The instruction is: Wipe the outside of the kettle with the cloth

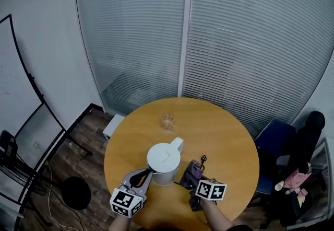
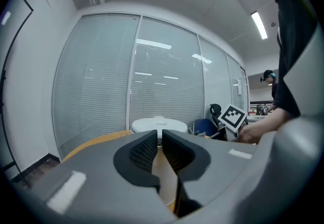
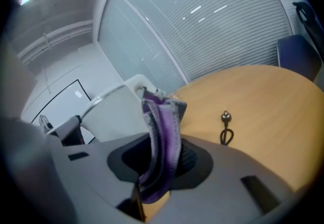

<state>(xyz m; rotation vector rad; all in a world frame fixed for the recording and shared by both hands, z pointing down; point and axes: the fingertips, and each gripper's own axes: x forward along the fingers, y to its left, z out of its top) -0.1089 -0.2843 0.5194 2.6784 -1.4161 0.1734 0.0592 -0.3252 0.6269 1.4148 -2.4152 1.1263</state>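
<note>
Right gripper [image 3: 162,156], by the tabletop's [image 1: 219,130] near edge, has its fingers pinching the purple cloth [image 3: 163,126] just beside the white kettle's [image 1: 164,159] right flank. Left gripper [image 2: 158,139] shows fingers nearly pressed together around an empty slit, the kettle just beyond. Wiping looks barely begun; the whole outside remains.
</note>
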